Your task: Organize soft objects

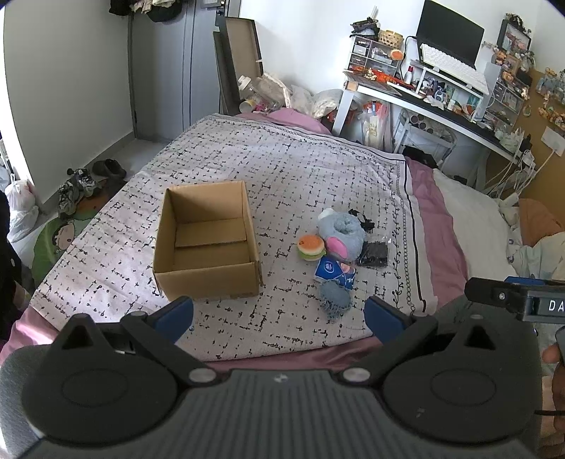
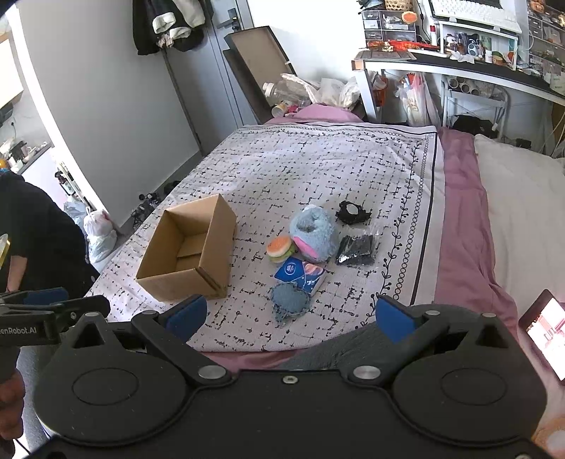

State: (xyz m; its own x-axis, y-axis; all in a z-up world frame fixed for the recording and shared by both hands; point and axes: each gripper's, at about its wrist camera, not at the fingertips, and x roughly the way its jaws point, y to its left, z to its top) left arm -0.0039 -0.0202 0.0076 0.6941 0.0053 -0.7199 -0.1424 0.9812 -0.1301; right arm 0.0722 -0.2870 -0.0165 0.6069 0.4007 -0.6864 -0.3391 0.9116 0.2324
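Blue-padded tongs, both spread wide and holding nothing, hang over the near edge of the bed.

Left gripper [image 1: 279, 317] and right gripper [image 2: 289, 317] face a patterned blanket [image 1: 282, 169]; nearest lies a blue knitted piece [image 1: 333, 298], then a blue packet [image 1: 333, 270], a burger toy [image 1: 310, 247], a blue-pink plush [image 1: 342, 229] and 2 black items, all beside an open cardboard box [image 1: 208, 279].

This is a lived-in home bedroom. A bed [image 1: 441, 212] with a patterned blanket [image 1: 282, 169] and pillow [image 2: 522, 197] fills the room, beside a cluttered surface [image 1: 423, 95] carrying a monitor [image 1: 450, 33] and keyboard [image 1: 455, 67]. Shoes [image 1: 76, 187] lie on the floor, and clothes [image 2: 169, 24] hang by the door [image 1: 169, 63].
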